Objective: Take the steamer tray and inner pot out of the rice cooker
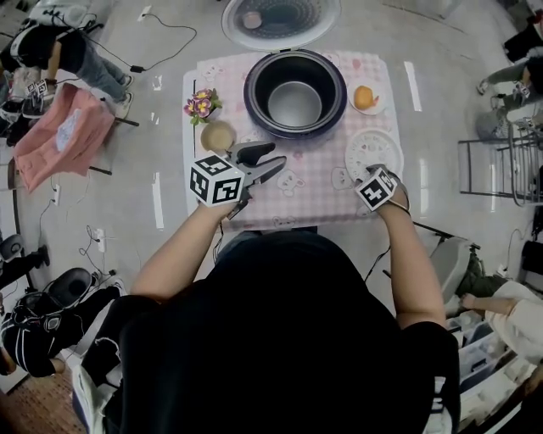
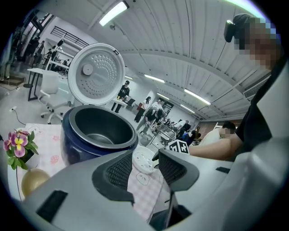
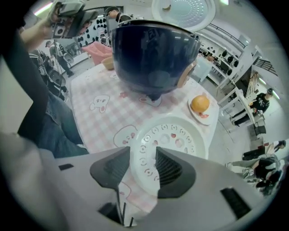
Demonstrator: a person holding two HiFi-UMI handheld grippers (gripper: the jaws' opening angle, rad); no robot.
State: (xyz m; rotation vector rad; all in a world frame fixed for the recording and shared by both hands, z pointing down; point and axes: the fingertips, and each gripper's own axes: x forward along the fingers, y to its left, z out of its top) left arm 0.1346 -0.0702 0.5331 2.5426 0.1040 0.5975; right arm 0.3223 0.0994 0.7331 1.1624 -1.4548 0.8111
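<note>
Right claw [image 3: 143, 157] first: its jaws stand apart, pointing steeply down at the steamer tray [image 3: 174, 135]. The tray's near rim shows in the gap between the pads, but neither pad presses on it. The white, perforated tray lies flat on the pink checked tabletop [image 1: 314, 191], to the right of the rice cooker [image 1: 254, 97] and apart from it. By the look of it that half of the job is done, and this claw only needs to clear the rim straight upward so that it does not drag the tray along.

Left claw [image 2: 145, 168] hangs with its jaws apart and nothing between them, low over the front left of the cloth and aimed toward the cooker.

The inner pot [image 1: 294, 103] is not yet out: it sits down in the dark blue cooker, grey and bare inside, with the lid [image 1: 280, 17] swung fully open behind it. I would take it at the rim, one jaw inside the wall and one outside. The outer jaw will have little room against the cooker's collar, so come in vertically and close firmly before lifting. Raise it straight up until the base clears the collar, since a tilt could wedge it. A second grip on the opposite rim would steady a smooth metal wall that may slip.

An orange [image 1: 365, 97] on a saucer sits just beside the cooker's right side, with a flower pot [image 1: 202, 105] and a small bowl [image 1: 218, 136] at its left. The bare cloth at front centre looks the safest landing spot.
</note>
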